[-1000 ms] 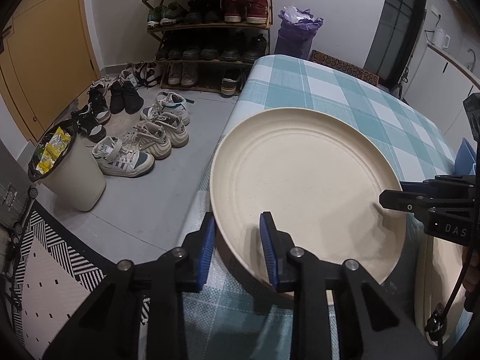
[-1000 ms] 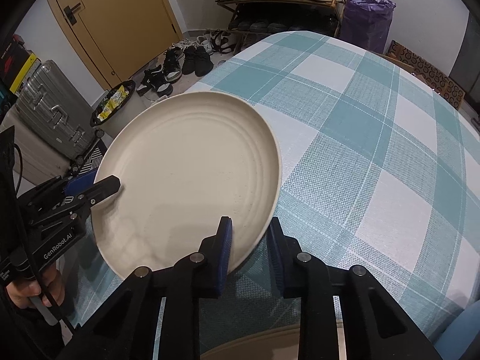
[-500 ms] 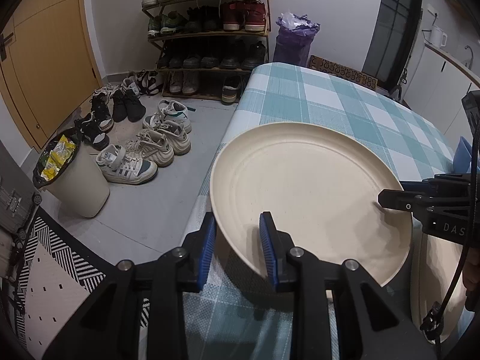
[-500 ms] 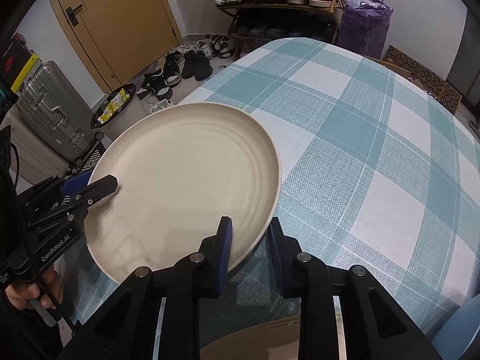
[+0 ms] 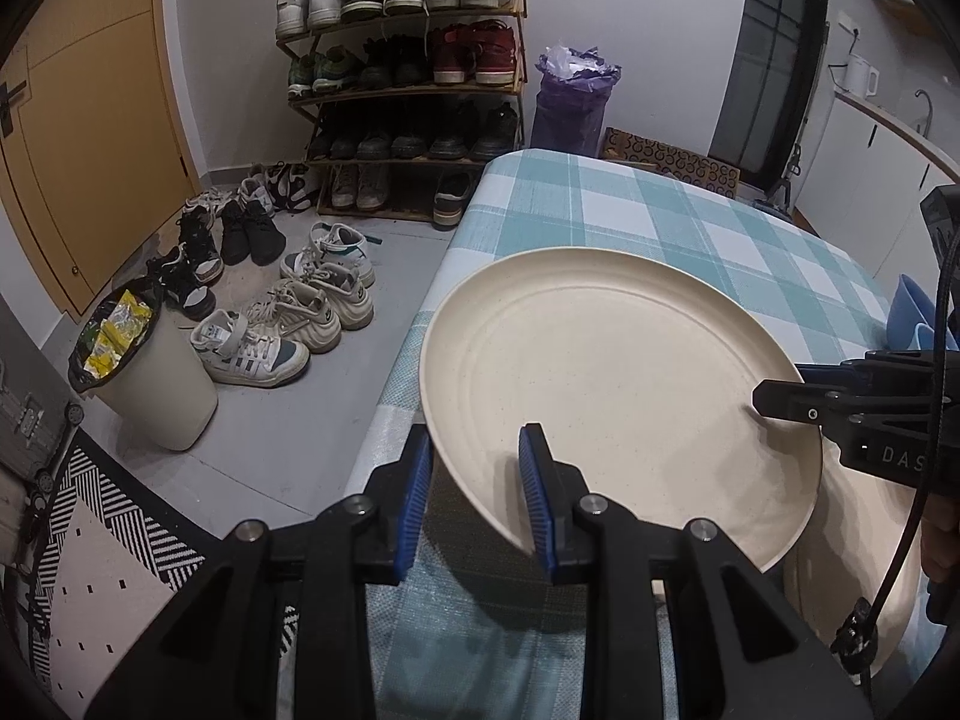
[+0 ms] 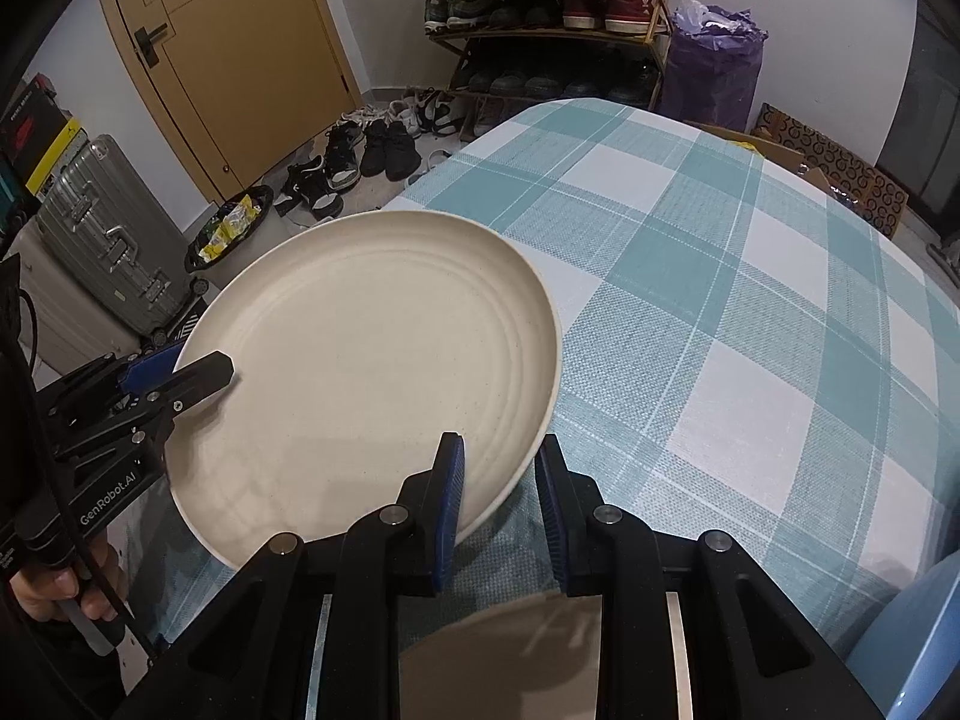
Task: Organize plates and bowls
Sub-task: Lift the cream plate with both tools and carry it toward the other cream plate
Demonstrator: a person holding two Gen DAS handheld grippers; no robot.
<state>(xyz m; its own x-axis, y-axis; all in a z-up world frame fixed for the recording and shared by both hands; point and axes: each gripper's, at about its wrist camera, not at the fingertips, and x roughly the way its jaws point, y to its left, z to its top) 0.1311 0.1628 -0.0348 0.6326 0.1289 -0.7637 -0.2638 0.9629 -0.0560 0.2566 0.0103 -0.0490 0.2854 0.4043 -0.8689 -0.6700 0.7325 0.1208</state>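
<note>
- Left gripper (image 5: 474, 489): blue pads clamped on the near-left rim of a large cream plate (image 5: 612, 384), one pad above the rim and one below.
- Right gripper (image 6: 498, 504): jaws likewise closed on the same plate's rim, at the edge opposite the left gripper; in the left wrist view its black fingertip sits on the rim to the far right.
- The plate is held between the two grippers, clear of the table and tilted, over the near-left corner of the teal-and-white checked tablecloth (image 6: 720, 312).
- Below the right gripper, between its arms, the rim of a second cream plate (image 6: 510, 648) shows on the cloth; in the left wrist view it sits beneath the raised plate's right edge.
- Something blue (image 5: 909, 315) lies beyond the right gripper, at the right edge of the left wrist view; cannot tell which dish it is.
- A hand (image 6: 66, 582) grips the left gripper's handle, low-left of the right gripper.
- Ahead of the left gripper, off the table: shoe rack (image 5: 402, 60), loose sneakers (image 5: 288, 324) on the floor, a white bin (image 5: 156, 384) to the left.
- Left of the right gripper: a silver suitcase (image 6: 102, 234) by a yellow door (image 6: 240, 42).
</note>
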